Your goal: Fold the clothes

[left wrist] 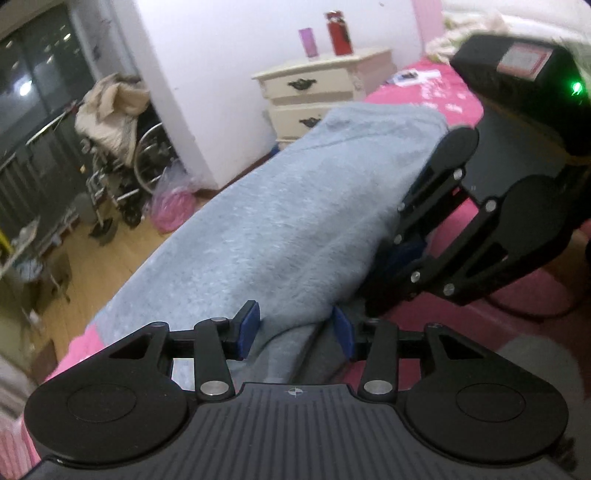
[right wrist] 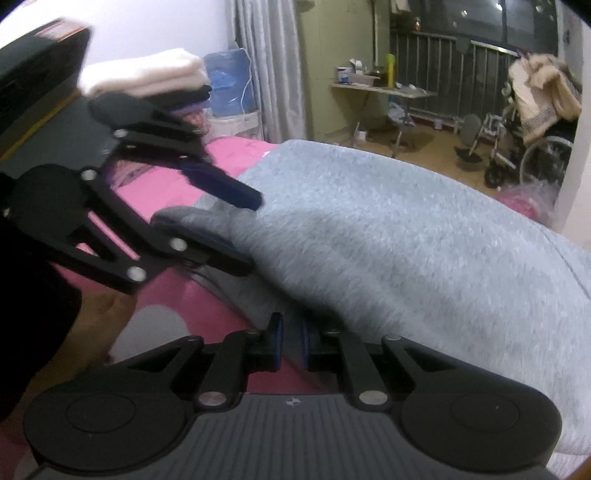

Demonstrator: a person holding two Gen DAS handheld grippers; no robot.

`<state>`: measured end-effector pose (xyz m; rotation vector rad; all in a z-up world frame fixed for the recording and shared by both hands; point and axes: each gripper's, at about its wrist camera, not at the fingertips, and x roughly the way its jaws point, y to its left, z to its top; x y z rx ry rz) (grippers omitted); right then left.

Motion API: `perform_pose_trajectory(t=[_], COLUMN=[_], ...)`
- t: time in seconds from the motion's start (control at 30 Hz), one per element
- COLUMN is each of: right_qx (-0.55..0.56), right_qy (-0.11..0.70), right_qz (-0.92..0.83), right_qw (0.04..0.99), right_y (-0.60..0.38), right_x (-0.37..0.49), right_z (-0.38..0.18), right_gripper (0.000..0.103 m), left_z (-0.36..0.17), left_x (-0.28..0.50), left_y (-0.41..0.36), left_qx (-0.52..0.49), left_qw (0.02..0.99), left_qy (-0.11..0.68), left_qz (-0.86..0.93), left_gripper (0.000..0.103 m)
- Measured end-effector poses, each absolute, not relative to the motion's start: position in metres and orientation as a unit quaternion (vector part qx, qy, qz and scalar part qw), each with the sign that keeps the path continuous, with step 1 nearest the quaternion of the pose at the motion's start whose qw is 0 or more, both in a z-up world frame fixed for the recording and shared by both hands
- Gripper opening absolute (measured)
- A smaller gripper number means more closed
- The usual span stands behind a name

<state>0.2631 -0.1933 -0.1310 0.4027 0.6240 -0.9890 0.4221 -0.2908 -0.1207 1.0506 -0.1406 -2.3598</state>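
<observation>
A grey fleece garment lies stretched along a pink bed cover. At the bottom of the left wrist view, my left gripper stands open with a bunched fold of the grey cloth loosely between its blue pads. The right wrist view shows the same gripper at the left, a corner of the cloth draped over its lower finger. My right gripper is shut on the garment's near edge, with cloth in the narrow gap between its pads. It also appears as the black gripper at the garment's right side.
A cream nightstand with a red bottle stands past the bed. A wheelchair draped with beige cloth and a pink bag sit on the wood floor. A stack of folded clothes rests at the back left.
</observation>
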Motion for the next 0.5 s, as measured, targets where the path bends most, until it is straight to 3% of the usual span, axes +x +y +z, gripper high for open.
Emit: perform_pose_trajectory(t=[0.1,0.27,0.5], right_qx=[0.162,0.140,0.130], right_qy=[0.286,0.315,0.306], right_qz=[-0.461,-0.460,-0.510], right_qw=[0.824,0.818,0.793], right_y=[-0.189,-0.192,-0.205], right_x=[0.269,0.278,0.276], right_z=[-0.126,-0.132,-0.132], right_gripper=[0.011,0.010,0.008], left_z=[-0.123,-0.118,-0.117], left_x=[0.424,0.429,0.432], left_y=[-0.289,-0.288,-0.277], left_qx=[0.395,0.376,0.374], left_qw=[0.271,0.283,0.273], left_qy=[-0.060,-0.050,-0.052], left_qz=[-0.876,-0.881,-0.885], left_gripper=[0.036,0.010,0.007])
